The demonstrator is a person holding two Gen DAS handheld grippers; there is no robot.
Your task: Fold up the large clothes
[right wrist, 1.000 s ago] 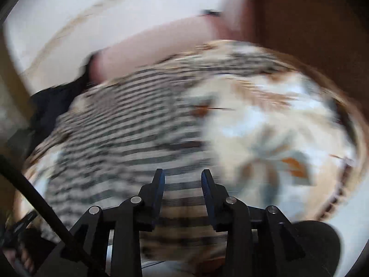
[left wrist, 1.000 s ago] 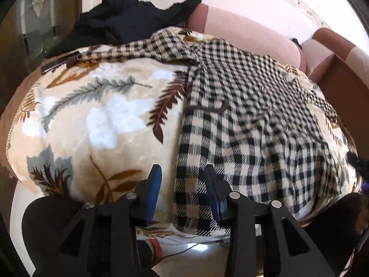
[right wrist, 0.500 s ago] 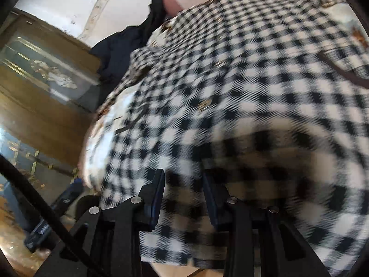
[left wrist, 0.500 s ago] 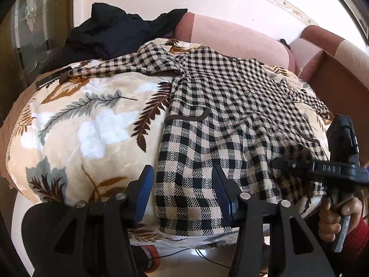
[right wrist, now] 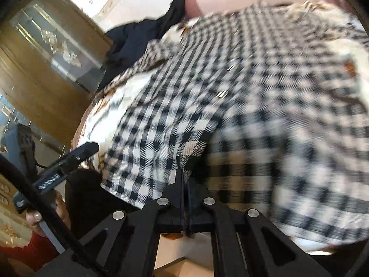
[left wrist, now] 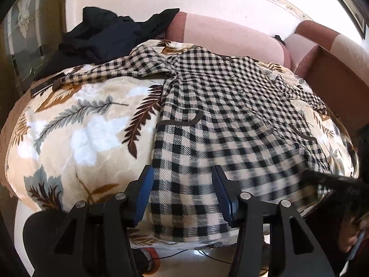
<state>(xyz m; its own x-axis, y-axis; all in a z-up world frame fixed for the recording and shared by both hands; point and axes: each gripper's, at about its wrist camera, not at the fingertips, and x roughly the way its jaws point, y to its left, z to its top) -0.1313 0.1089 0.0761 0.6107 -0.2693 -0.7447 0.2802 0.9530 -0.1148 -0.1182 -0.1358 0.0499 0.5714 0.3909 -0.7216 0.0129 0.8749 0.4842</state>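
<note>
The left gripper [left wrist: 183,190] has just been opening, jaws wide over the checked coat's [left wrist: 221,115] near hem, gripping nothing. The coat runs lengthwise away from it on a leaf-print blanket [left wrist: 76,124]. The right gripper [right wrist: 186,180] just pinched the hem (blurry). Pink sofa [left wrist: 226,39] behind.

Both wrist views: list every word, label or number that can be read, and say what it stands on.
White lettering on the side bar of the left tongs, right wrist view: too blurred to read. Those jaws have just been opening, with the coat's hem between them.
Checked coat, leaf-print blanket, dark clothes: no text.
</note>
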